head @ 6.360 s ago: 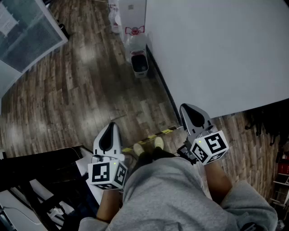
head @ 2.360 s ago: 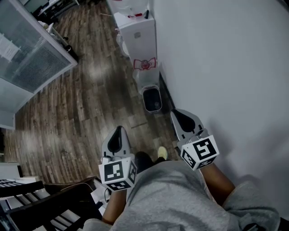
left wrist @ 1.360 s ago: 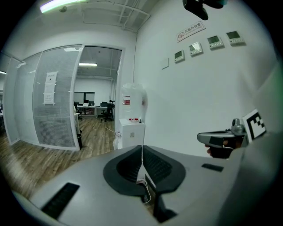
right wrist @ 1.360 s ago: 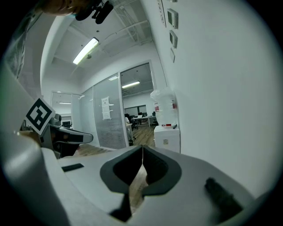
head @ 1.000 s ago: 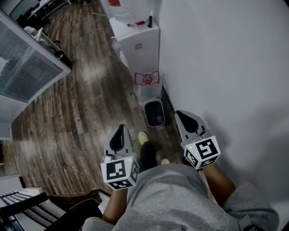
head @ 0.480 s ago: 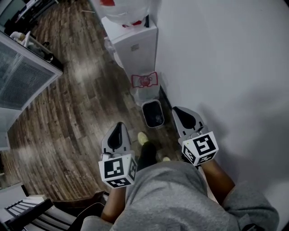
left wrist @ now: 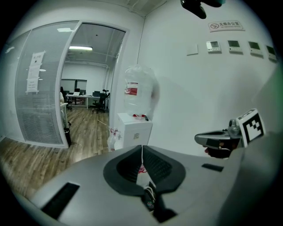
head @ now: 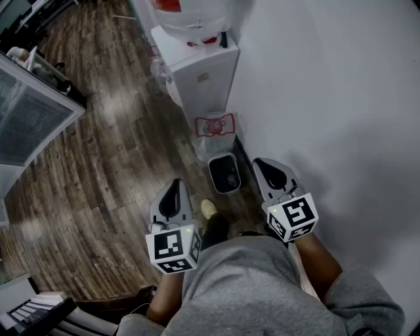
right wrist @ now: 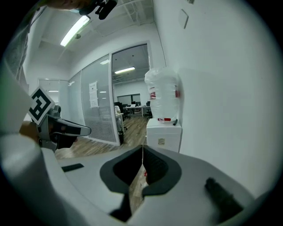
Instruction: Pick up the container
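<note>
Floor: dark wood planks, white wall right.
Left gripper: near, jaws closed, empty.
Right gripper: near, jaws closed, empty.
Container: small bin by wall, just beyond grippers; inside dark.
Water dispenser: farther, bottle on top.

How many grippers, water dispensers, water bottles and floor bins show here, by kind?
Grey handheld grippers: 2, the left gripper and the right gripper
White box-shaped water dispenser: 1
Clear plastic water bottle with red label: 1
Small dark open-topped floor bin: 1
Total: 5
</note>
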